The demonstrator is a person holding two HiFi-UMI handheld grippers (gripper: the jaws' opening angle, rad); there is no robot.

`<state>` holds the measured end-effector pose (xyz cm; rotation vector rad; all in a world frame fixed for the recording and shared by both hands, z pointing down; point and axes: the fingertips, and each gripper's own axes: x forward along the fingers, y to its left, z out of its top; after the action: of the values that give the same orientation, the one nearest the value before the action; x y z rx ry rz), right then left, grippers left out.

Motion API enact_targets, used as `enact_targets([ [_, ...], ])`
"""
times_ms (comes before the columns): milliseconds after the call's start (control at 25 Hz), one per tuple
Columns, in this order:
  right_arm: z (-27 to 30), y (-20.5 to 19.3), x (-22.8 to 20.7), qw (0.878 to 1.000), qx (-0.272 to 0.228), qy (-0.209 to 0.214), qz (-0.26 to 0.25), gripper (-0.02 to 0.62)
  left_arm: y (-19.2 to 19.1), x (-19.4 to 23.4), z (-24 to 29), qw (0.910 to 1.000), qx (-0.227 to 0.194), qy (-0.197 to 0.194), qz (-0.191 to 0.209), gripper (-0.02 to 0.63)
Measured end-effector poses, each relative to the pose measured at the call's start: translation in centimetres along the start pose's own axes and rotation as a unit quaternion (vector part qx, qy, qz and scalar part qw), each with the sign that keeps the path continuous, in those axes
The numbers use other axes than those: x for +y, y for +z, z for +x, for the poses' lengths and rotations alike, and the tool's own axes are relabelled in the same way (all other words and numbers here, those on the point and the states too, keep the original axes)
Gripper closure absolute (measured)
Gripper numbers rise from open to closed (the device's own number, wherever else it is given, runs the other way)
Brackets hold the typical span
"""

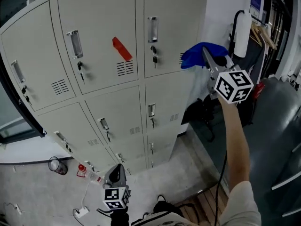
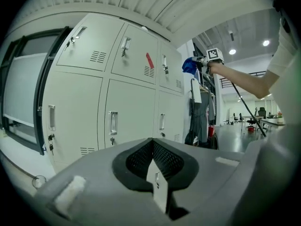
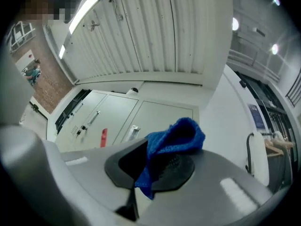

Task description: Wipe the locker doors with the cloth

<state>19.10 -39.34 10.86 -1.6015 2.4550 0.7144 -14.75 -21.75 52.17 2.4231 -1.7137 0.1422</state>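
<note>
Right tongs (image 1: 208, 59) are clamped on the blue cloth (image 1: 200, 54), its bunched end poking toward the top-right locker door (image 1: 171, 27). Left tongs (image 2: 157, 185) are pressed together, empty.

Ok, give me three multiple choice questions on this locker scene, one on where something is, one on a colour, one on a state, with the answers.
1. Where is the cloth?
A. On the floor.
B. In the right claw, up by the top right door.
C. Hung on a door handle.

2. What colour is the strip on the top middle door?
A. Red.
B. Green.
C. Yellow.

3. How is the left claw?
A. Open round a handle.
B. Shut on the cloth.
C. Shut, holding nothing.

Answers: 1 B, the blue cloth bunches between that claw's jaws; 2 A, it shows red against the pale door; 3 C, its jaws meet with nothing between them.
</note>
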Motion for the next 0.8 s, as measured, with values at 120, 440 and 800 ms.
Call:
enact_targets([
  [120,5.0,3.6,-4.8,0.999,-0.031,0.009,-0.018,0.571,2.6,-0.4,3.1,0.9997,-0.016,0.015,0.015,0.611],
  [440,14.4,10.3,-13.0,0.995,-0.092,-0.019,-0.030,0.571,6.3,0.7,8.1,0.9975,-0.034,0.049,0.038,0.611],
  [800,18.8,11.0,-14.9,0.994,-0.103,-0.025,-0.019,0.571,19.3,4.2,8.8,0.9901,-0.117,0.048,0.059,0.611],
])
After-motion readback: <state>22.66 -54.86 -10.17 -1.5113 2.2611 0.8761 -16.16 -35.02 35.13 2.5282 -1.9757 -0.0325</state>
